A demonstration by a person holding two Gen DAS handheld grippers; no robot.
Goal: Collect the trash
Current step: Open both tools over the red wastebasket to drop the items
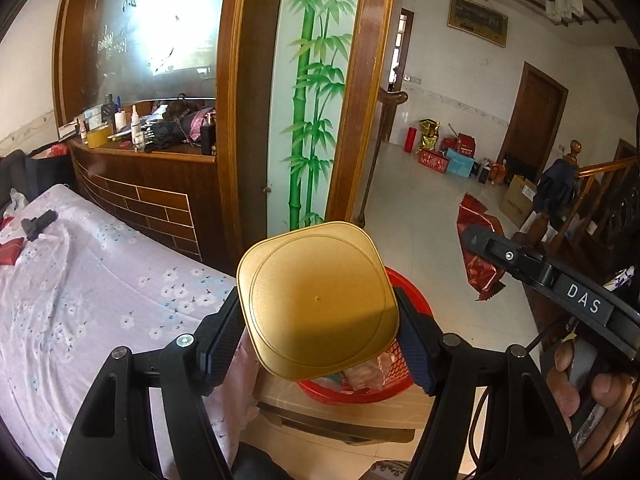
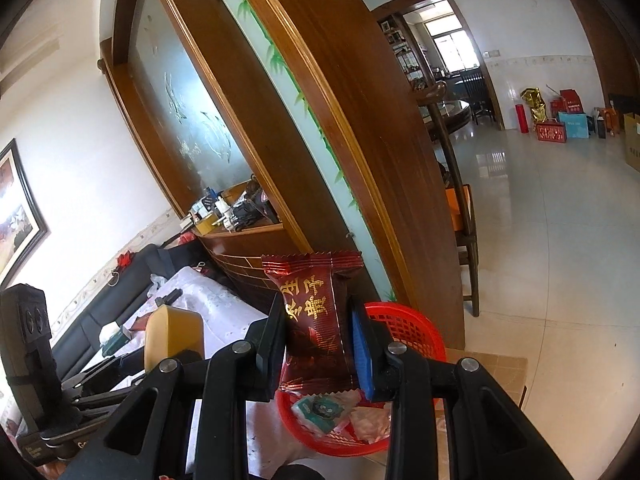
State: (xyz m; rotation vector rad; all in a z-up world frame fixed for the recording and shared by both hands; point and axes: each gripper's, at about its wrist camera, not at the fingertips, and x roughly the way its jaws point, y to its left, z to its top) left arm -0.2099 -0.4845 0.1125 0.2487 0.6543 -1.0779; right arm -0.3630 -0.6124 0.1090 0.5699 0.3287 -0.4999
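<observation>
A gold lid (image 1: 316, 300), square with rounded corners, fills the lower middle of the left wrist view, clamped at its two sides by the left gripper (image 1: 320, 328). Behind and below it, partly hidden, sits a red basket (image 1: 404, 280) holding a few wrappers. In the right wrist view the right gripper (image 2: 318, 344) is clenched on a dark red snack packet (image 2: 316, 320) with gold characters, held upright at lower centre of the frame, in front of the same basket (image 2: 412, 328) in the picture. The lid shows there again at lower left (image 2: 174, 334). The basket rests on a low pale stand (image 1: 344, 412) on the tiled floor (image 1: 420, 208), beside a bed with a flowered sheet (image 1: 92, 280) at left. A wooden partition with a painted bamboo panel (image 1: 316, 92) rises behind.
</observation>
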